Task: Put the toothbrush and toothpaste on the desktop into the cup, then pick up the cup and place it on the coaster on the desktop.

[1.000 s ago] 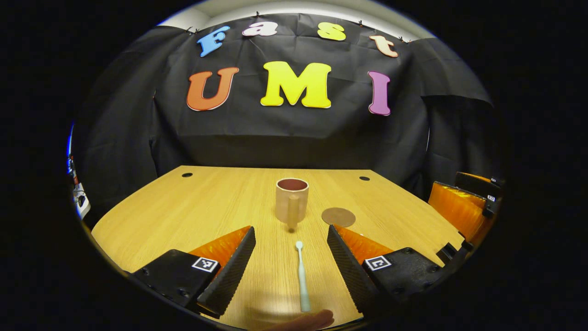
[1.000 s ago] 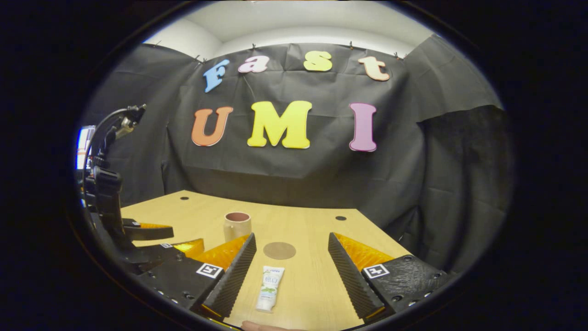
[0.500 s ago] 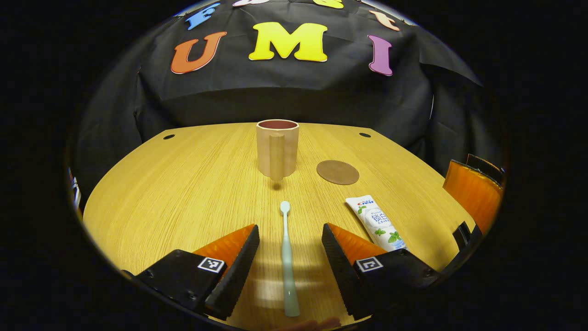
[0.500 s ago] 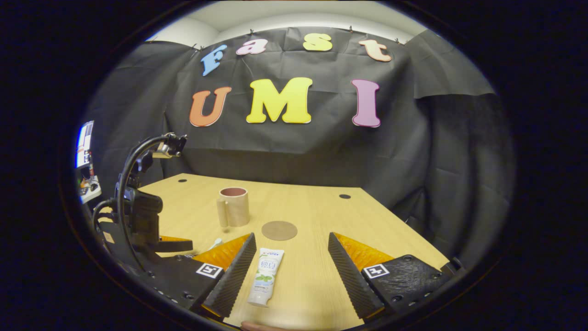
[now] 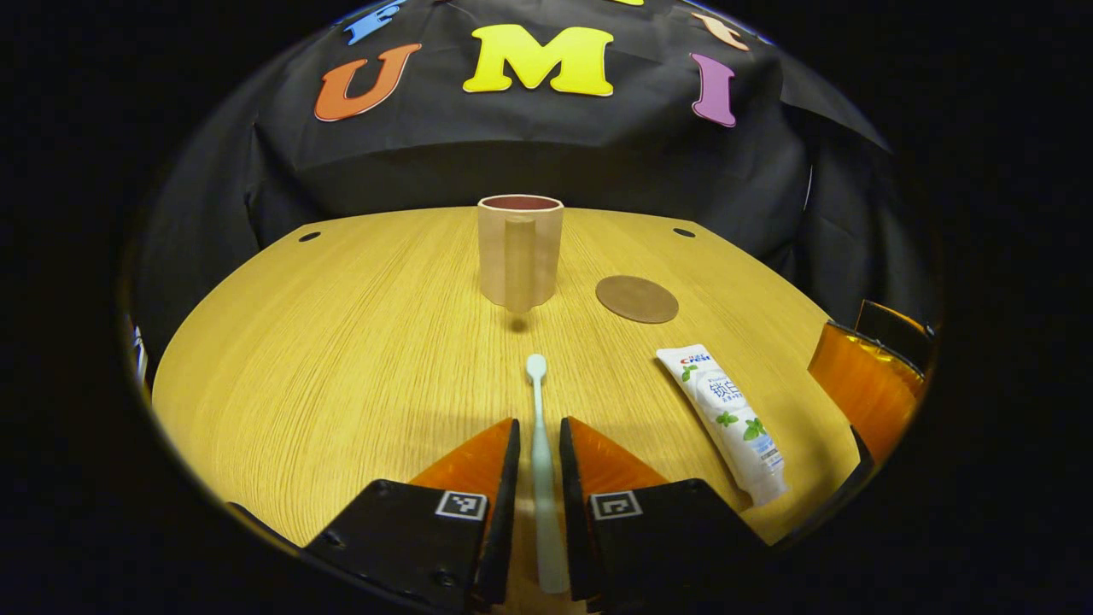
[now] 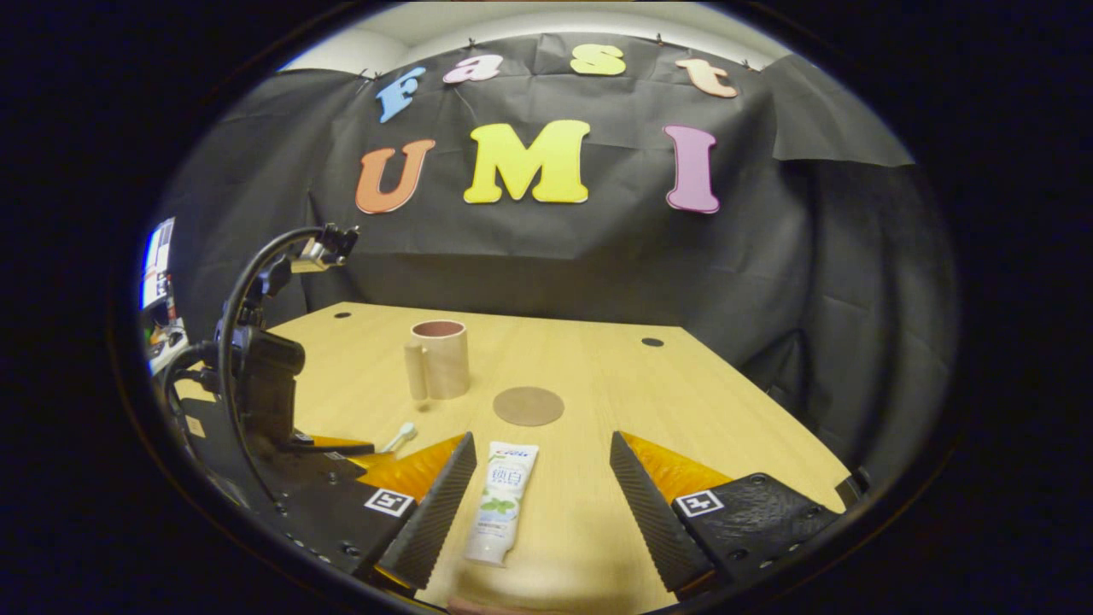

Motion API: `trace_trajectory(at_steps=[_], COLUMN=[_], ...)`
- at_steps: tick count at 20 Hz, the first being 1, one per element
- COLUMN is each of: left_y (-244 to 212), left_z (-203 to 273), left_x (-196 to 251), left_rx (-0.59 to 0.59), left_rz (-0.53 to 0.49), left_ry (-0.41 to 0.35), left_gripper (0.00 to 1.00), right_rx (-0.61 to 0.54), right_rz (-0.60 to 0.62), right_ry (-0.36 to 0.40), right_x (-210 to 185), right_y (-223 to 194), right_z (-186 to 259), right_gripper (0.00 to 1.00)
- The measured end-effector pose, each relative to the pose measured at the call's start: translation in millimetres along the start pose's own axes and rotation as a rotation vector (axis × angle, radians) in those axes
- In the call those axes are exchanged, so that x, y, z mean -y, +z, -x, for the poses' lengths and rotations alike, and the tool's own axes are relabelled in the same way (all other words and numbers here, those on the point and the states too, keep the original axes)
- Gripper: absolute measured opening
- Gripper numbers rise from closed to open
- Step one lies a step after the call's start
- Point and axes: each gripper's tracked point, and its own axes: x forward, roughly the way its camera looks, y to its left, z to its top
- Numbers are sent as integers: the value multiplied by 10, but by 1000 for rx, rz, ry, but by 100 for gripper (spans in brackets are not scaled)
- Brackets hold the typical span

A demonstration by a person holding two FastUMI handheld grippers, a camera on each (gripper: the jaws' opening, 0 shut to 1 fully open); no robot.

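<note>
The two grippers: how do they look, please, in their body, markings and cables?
The left gripper and the right gripper each have black bodies, ridged wedge-shaped fingers and a small square black-and-white marker on each side. In the right gripper view, a black cable arches over the left gripper.

The toothpaste, lying on the table right of the cup and nearer than it, carries a small printed logo at its flat end, with a few printed characters and green leaves below it. Square black-and-white coded markers sit on both fingers of the left claw and of the right claw; they bear no letters or numbers.
</note>
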Motion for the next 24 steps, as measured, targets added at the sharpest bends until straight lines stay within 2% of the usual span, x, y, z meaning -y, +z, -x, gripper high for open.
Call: trace_trajectory(at_steps=[1, 3, 5, 11, 14, 17, 21, 24], left_y=[3, -11, -4, 329, 553, 753, 1021, 1133], left_z=[-4, 2, 15, 263, 448, 678, 1003, 1179], left_x=[-18, -25, -40, -87, -154, -122, -127, -73], left_rx=[-1, -7, -7, 123, 218, 315, 444, 506], left_rz=[9, 23, 33, 28, -11, -30, -73, -76], left_ry=[-2, -15, -17, -18, 27, 39, 63, 46], left_gripper=[20, 12, 10, 9, 9, 9, 9, 9], right_rx=[-3, -9, -21, -78, -120, -165, -235, -288], right_rz=[1, 9, 15, 32, 28, 12, 29, 6], right_ry=[2, 4, 4, 1, 17, 17, 6, -3], right_x=[-7, -28, -50, -149, -233, -263, -282, -263], right_y=[-14, -32, -68, -267, -396, -466, -618, -732], right_z=[-7, -14, -34, -123, -196, -313, -482, -526], right_gripper=[95, 95, 95, 95, 98, 92, 91, 87])
